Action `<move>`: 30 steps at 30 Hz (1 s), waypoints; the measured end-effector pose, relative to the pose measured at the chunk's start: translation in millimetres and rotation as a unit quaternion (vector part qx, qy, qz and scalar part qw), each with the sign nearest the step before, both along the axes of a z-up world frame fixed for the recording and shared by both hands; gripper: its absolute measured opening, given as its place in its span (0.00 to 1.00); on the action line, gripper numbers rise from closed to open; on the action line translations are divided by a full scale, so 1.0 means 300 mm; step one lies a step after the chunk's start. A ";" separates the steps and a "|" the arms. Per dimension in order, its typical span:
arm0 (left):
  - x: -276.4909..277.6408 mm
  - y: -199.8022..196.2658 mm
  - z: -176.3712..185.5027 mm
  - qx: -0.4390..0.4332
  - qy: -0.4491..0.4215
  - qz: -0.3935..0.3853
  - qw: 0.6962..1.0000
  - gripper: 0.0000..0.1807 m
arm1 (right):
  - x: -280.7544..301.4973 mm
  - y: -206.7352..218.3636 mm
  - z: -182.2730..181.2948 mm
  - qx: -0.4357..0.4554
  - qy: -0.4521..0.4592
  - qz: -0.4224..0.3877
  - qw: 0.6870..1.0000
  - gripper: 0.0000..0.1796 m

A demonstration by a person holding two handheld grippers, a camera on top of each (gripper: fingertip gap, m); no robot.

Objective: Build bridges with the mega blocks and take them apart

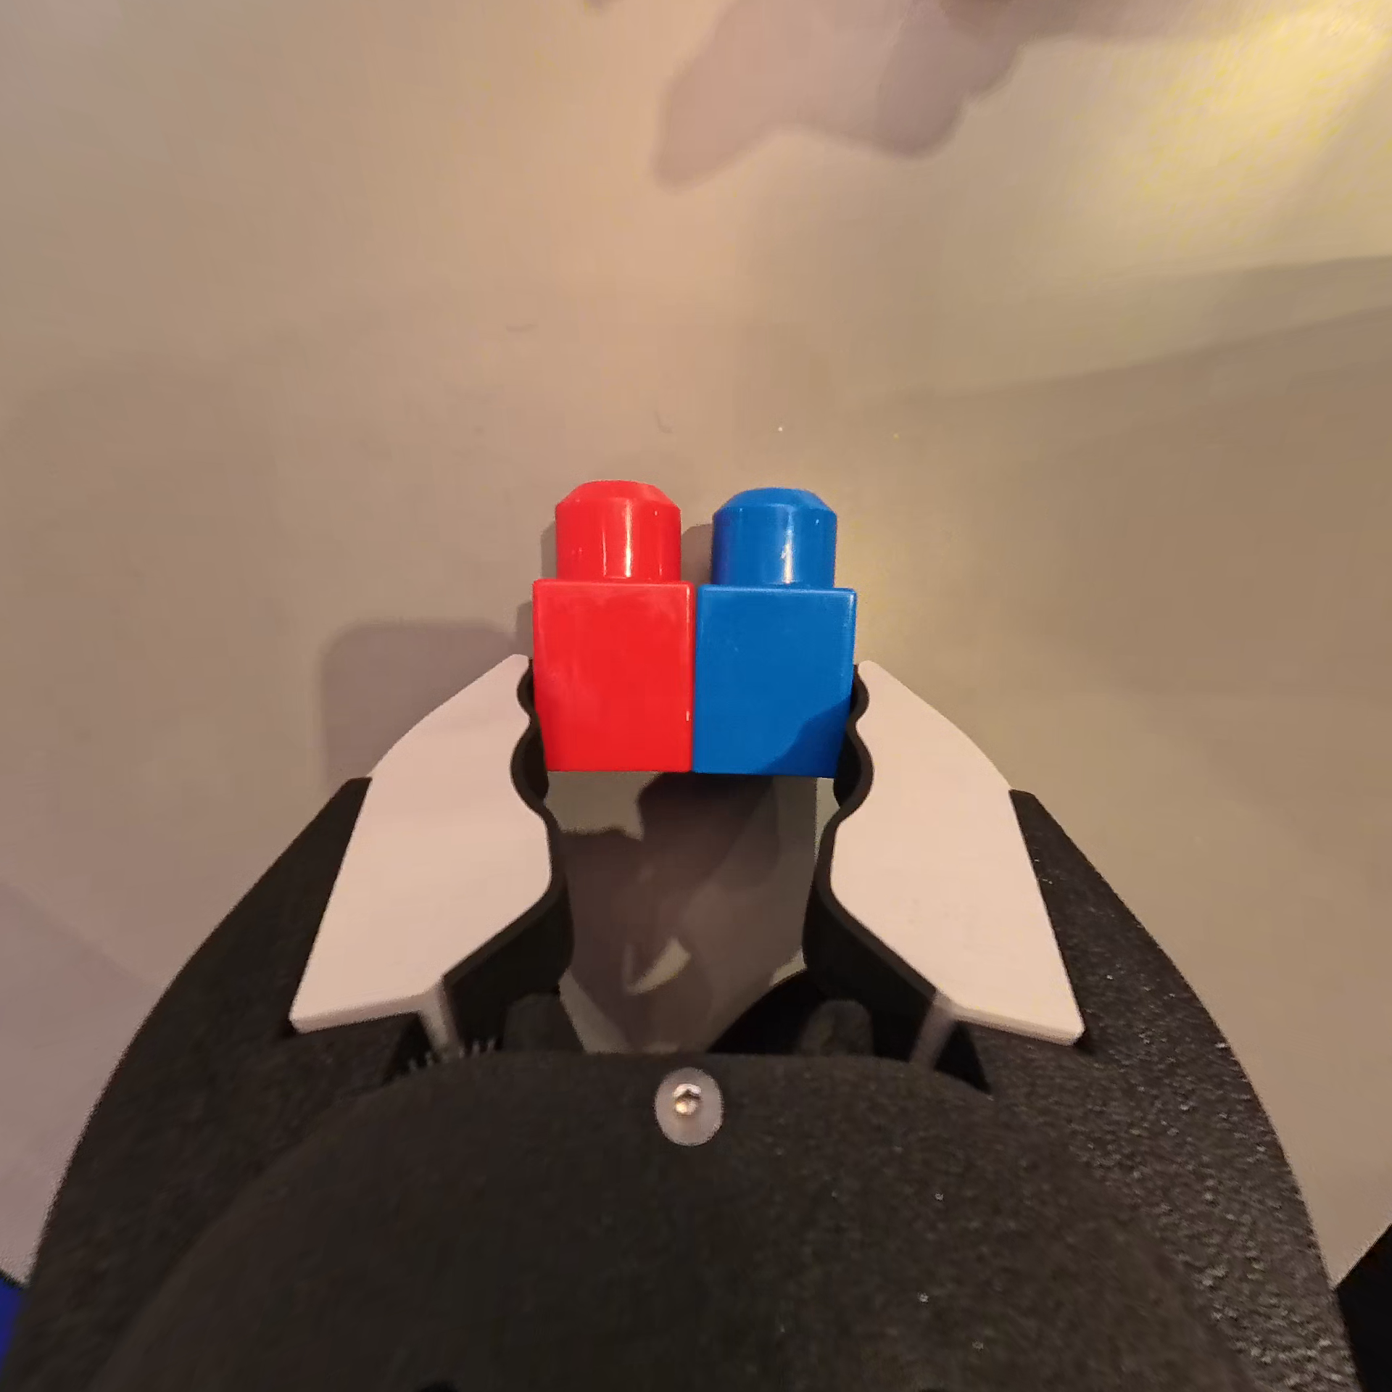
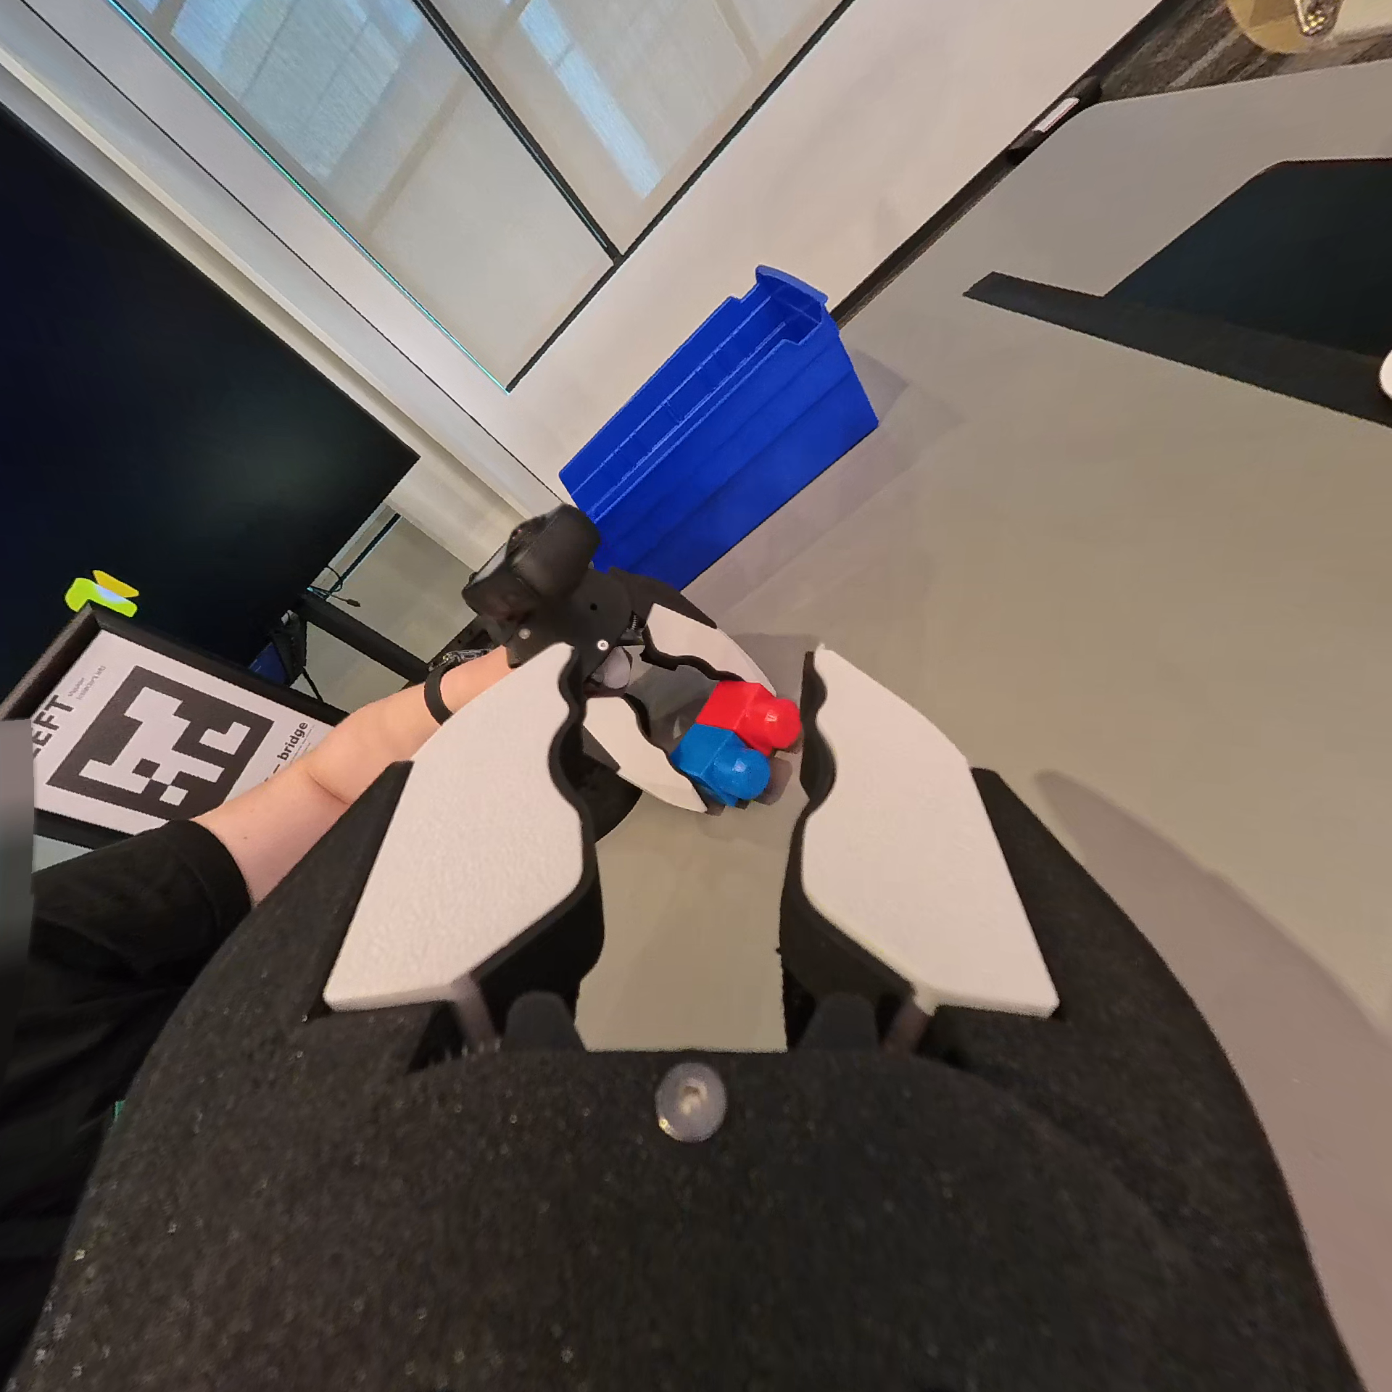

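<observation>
My left gripper is shut on a red block and a blue block pressed side by side, one finger against each. Both single studs point away from the camera, over the beige table. In the right wrist view the same red block and blue block show in the left gripper, low over the table. My right gripper is open and empty. Its fingertips frame the held blocks from a short way off without touching them.
A blue plastic bin stands on the table beyond the left gripper. A person's arm in a black sleeve reaches in from the left. A printed marker card and a dark screen stand at the left.
</observation>
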State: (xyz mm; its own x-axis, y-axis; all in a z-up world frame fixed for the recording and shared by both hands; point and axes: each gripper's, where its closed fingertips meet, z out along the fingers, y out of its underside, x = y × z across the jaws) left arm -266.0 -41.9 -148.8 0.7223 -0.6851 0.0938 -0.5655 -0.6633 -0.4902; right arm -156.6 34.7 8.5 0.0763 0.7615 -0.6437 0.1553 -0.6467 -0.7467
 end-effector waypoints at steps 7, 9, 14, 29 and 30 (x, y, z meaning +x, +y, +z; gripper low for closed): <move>0.068 -0.019 0.077 0.013 -0.104 0.002 0.995 0.42 | 0.002 0.005 -0.012 -0.005 -0.002 0.001 1.000 0.30; 0.098 -0.020 0.119 0.032 -0.147 -0.001 0.989 0.42 | 0.003 0.004 -0.016 -0.005 -0.005 0.004 1.000 0.30; 0.176 -0.034 0.267 0.069 -0.297 -0.020 0.952 0.42 | 0.013 0.001 -0.018 -0.001 -0.009 0.011 1.000 0.30; 0.195 -0.010 0.407 0.067 -0.453 -0.042 0.888 0.42 | 0.411 -0.007 -0.359 0.154 -0.427 0.074 0.888 0.28; 0.199 -0.011 0.409 0.067 -0.453 -0.044 0.888 0.42 | 0.423 -0.004 -0.383 0.151 -0.445 0.078 0.879 0.27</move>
